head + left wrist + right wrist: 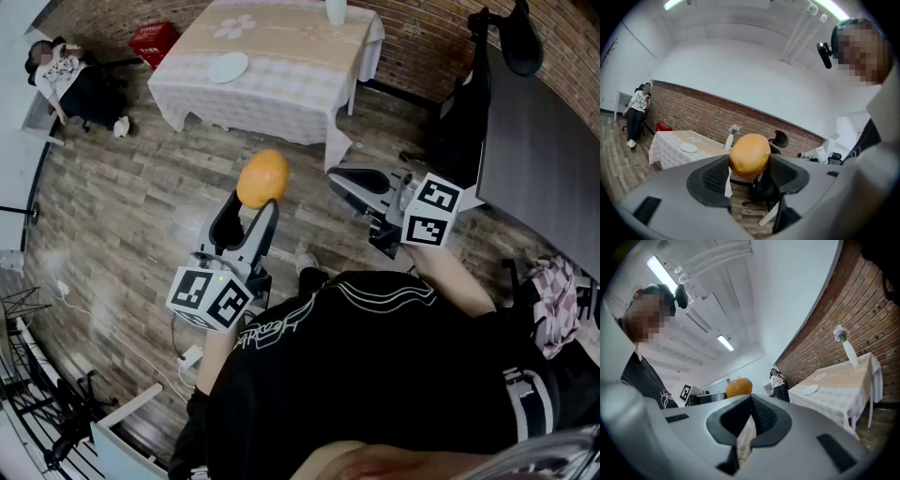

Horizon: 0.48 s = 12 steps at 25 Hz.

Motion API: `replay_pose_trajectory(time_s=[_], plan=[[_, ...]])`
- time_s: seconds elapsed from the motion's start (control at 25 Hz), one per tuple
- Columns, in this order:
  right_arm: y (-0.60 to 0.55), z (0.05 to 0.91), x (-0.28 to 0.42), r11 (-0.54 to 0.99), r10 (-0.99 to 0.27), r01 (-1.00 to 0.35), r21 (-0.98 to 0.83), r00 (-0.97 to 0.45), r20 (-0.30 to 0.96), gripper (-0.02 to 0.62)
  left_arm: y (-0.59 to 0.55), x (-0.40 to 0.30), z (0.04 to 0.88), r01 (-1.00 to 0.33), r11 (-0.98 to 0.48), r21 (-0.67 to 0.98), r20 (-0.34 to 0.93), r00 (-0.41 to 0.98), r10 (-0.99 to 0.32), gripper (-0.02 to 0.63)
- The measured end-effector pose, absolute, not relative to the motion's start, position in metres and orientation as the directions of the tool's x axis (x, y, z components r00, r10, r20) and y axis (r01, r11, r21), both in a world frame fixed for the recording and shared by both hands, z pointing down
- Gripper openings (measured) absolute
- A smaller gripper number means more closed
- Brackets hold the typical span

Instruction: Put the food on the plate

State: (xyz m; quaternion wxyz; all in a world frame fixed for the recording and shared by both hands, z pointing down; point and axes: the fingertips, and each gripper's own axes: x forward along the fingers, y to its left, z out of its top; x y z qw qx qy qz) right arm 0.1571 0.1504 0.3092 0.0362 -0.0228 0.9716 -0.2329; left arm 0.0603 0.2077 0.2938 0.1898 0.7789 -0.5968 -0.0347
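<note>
An orange [262,178] is clamped between the jaws of my left gripper [251,204], held up in the air over the wooden floor. In the left gripper view the orange [749,154] fills the gap between the two black pads of the left gripper [749,163]. My right gripper [337,178] hangs beside it to the right, shut with nothing in it; its pads meet in the right gripper view [751,406]. A small white plate [228,67] lies on the cloth-covered table [291,84] ahead, and is empty.
A white vase [729,139] with a flower stands on the table's far side. A red crate [153,39] sits on the floor left of the table. A black office chair [469,103] and a dark desk [544,159] are at the right. A person [635,117] stands at the far left.
</note>
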Motion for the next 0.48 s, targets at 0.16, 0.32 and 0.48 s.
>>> replay_pose_trajectory(time_s=[0.16,0.32,0.48], plan=[[0.146,0.308,0.146,0.891,-0.070,-0.035,-0.452,-0.996,-0.059,-0.003,0.203,0.048,0.293,-0.914,-0.224,0.338,0.173,0.295,-0.940,0.265],[0.135,0.308,0.127,0.889,-0.083,-0.051,-0.455,-0.995,-0.051,-0.003,0.193,0.029,0.293,-0.913,-0.236,0.333,0.171,0.304,-0.937,0.265],[0.123,0.308,0.105,0.884,-0.100,-0.066,-0.463,-0.994,-0.050,-0.003,0.180,0.007,0.294,-0.908,-0.250,0.336,0.171,0.320,-0.932,0.266]])
